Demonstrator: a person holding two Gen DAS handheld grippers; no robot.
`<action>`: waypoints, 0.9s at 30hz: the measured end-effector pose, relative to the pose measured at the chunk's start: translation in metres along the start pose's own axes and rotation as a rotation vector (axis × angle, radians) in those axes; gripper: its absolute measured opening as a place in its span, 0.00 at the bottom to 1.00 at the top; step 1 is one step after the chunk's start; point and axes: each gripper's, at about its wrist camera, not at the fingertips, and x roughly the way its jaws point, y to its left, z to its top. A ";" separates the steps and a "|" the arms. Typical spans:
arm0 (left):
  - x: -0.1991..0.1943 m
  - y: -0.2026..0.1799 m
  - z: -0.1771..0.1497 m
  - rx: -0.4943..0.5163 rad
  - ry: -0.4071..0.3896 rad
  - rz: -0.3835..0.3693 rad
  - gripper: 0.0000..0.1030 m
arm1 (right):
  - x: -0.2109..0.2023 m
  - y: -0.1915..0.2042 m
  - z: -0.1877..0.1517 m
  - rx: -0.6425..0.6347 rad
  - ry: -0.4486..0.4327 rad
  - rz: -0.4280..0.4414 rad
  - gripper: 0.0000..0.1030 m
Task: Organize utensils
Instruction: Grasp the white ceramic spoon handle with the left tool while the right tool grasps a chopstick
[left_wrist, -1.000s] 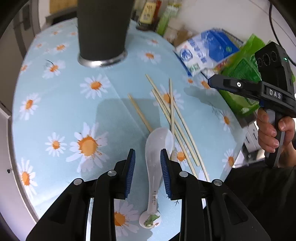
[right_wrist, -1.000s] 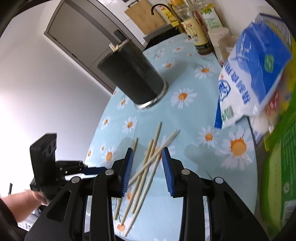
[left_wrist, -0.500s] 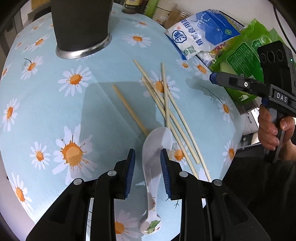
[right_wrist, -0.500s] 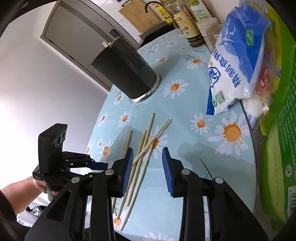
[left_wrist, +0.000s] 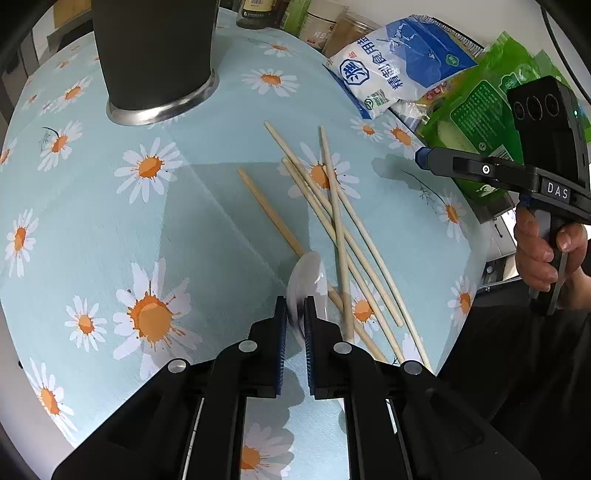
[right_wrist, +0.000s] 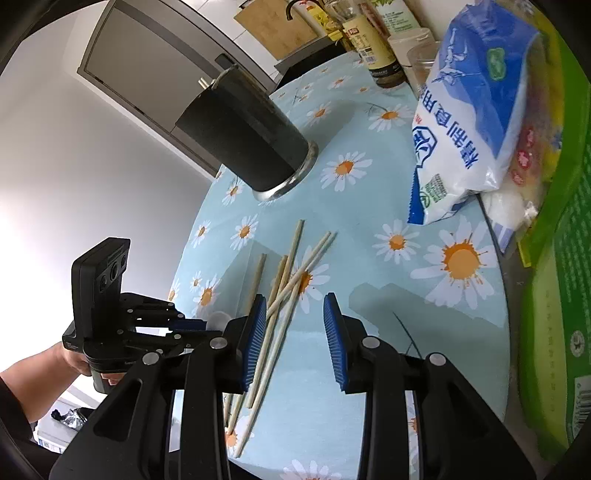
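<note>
My left gripper (left_wrist: 295, 314) is shut on a white ceramic spoon (left_wrist: 308, 277), whose bowl sticks out in front of the pads, tilted on edge above the cloth. Several wooden chopsticks (left_wrist: 332, 206) lie crossed on the daisy tablecloth just right of the spoon. A tall black utensil holder (left_wrist: 155, 55) with a steel base stands at the far left. In the right wrist view my right gripper (right_wrist: 295, 325) is open and empty, hovering over the near ends of the chopsticks (right_wrist: 291, 273). The holder (right_wrist: 251, 136) stands beyond them, and the left gripper (right_wrist: 184, 325) shows at the left.
The round table (left_wrist: 92, 229) has a light-blue daisy cloth. A blue-white bag (left_wrist: 399, 66), green packets (left_wrist: 480, 122) and bottles and jars (right_wrist: 373, 37) crowd its far right edge. The table edge drops off near the right hand (left_wrist: 546, 254).
My left gripper has closed on the spoon and tipped it up off the cloth. The right gripper has drawn back a little and stays open.
</note>
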 end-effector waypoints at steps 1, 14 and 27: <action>-0.001 0.001 0.001 -0.002 -0.004 0.004 0.07 | 0.001 0.001 0.001 -0.001 0.005 0.002 0.33; -0.031 0.018 -0.010 -0.064 -0.116 0.022 0.06 | 0.031 -0.001 0.012 0.145 0.118 0.075 0.33; -0.073 0.050 -0.050 -0.137 -0.273 -0.045 0.06 | 0.073 -0.007 0.025 0.413 0.225 0.064 0.20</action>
